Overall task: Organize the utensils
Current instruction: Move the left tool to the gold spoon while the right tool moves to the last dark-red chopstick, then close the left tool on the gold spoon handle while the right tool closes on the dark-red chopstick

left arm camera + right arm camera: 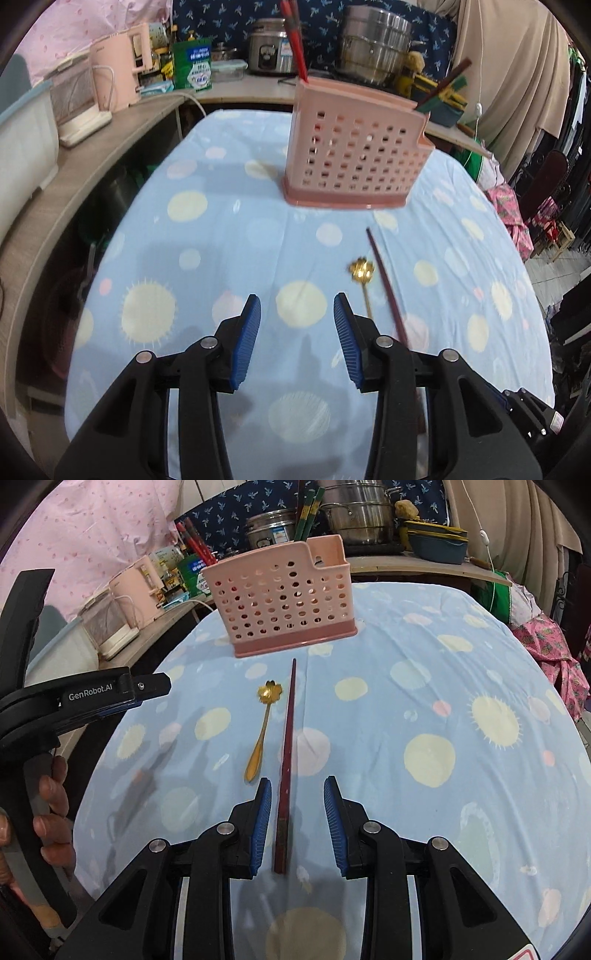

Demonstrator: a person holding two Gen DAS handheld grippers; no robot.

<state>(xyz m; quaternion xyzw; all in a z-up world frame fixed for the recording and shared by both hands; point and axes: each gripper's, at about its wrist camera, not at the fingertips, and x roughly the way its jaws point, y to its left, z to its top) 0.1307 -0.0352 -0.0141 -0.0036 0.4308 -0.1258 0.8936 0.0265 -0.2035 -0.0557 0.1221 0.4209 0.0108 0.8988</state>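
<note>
A pink perforated utensil holder (pixel 354 162) (pixel 284 598) stands upright on the blue dotted tablecloth (pixel 221 240) (pixel 424 701), with red and green chopsticks standing in it. In front of it lie a dark red chopstick (pixel 286 760) (pixel 388 288) and a gold flower-bowl spoon (pixel 264 723) (pixel 364 280). My right gripper (pixel 297 792) is open above the chopstick's near end, which lies between the fingers without touching the pads. Left of both utensils, my left gripper (pixel 297 308) is open over bare cloth and holds nothing. It shows from the side in the right wrist view, held by a hand (pixel 48 812).
A wooden counter (pixel 122 125) along the left and back holds a pink kettle (pixel 114 81), a green box (pixel 192 66), a rice cooker (pixel 269 51) and steel pots (pixel 376 44). The table's left edge drops to dark storage below. Clothing hangs at the right.
</note>
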